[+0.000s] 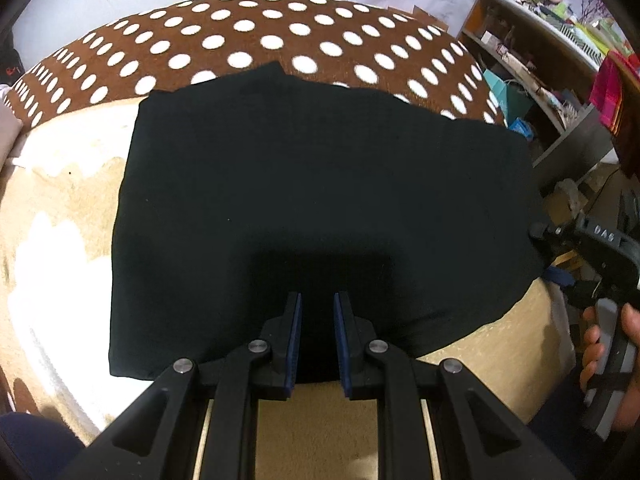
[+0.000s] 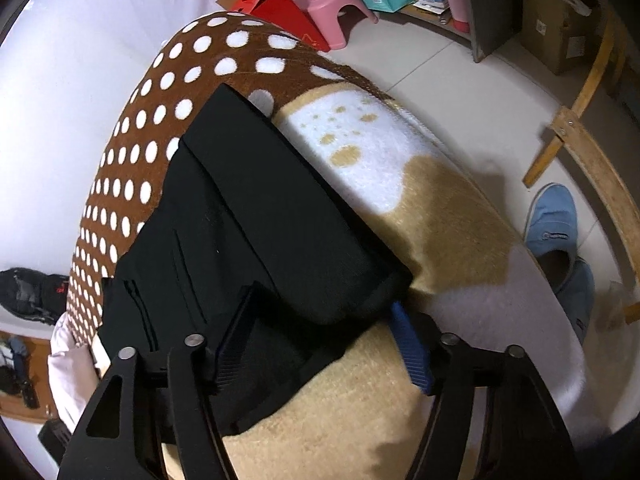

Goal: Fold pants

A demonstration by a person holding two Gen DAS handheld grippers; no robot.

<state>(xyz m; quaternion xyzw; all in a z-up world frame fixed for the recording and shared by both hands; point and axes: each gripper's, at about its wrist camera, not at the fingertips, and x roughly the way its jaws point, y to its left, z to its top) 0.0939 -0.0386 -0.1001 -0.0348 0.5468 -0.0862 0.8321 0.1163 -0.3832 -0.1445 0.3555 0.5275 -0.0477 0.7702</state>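
The black pants (image 1: 320,200) lie folded into a broad flat rectangle on the spotted blanket (image 1: 256,36). My left gripper (image 1: 318,300) hovers over their near edge with its blue-padded fingers a little apart and nothing between them. In the right wrist view the pants (image 2: 256,208) show stacked folded layers. My right gripper (image 2: 320,304) is open wide around the thick near corner of the fold, its fingers on either side of the cloth. The right gripper's body also shows in the left wrist view (image 1: 600,248), held in a hand at the pants' right edge.
The blanket's tan and white part (image 2: 360,152) lies beside the pants. Cluttered shelves (image 1: 532,60) stand to the right. On the floor are a pink stool (image 2: 336,0), a red box (image 2: 276,4), a wooden frame (image 2: 580,136) and a blue shoe (image 2: 552,220).
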